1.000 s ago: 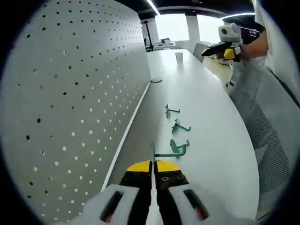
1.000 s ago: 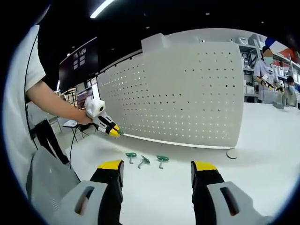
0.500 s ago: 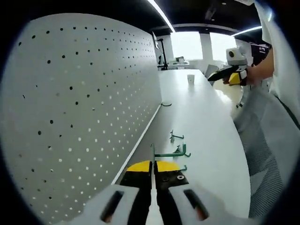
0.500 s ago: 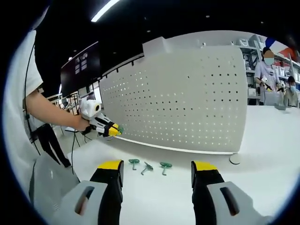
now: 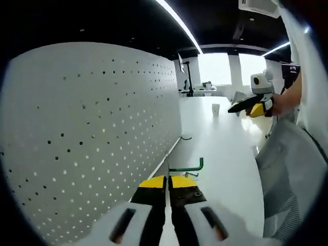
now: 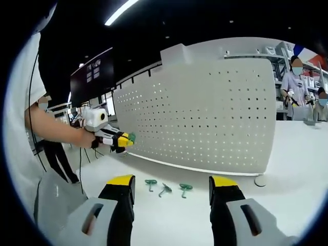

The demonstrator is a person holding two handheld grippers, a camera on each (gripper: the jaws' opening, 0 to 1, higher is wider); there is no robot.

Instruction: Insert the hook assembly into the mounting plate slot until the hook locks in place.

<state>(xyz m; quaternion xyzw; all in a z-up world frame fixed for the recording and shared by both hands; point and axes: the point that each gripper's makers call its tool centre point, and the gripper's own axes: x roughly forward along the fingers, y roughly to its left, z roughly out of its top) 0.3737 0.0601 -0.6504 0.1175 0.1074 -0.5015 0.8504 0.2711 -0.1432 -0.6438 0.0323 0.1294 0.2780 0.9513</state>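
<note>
Three spare hooks (image 6: 165, 187) lay on the white table (image 6: 287, 154) in front of the pegboard (image 6: 205, 113), near its foot, while a fourth, the green hook (image 5: 187, 167), sat pinched between the closed jaws of our left gripper (image 5: 167, 180), lifted above the table and beside the pegboard's face. In the right gripper view we saw that same left gripper (image 6: 124, 140) held near the pegboard's left end, its green load at the tip. Our right gripper (image 6: 171, 187) was spread wide and carried nothing, held well back from the pegboard and facing it; from the left gripper view it (image 5: 251, 106) hung out over the table's far side.

We judged the insertion not yet begun, since the hook was apart from the pegboard. Several risks stood out. The hook was gripped by a thin stem, so pressing it against a hole off-angle could twist it in the jaws or pop it loose. The holes were small and close together, so we could easily miss the intended pair. Stopping at a shallow seat would leave the hook unlocked.
</note>
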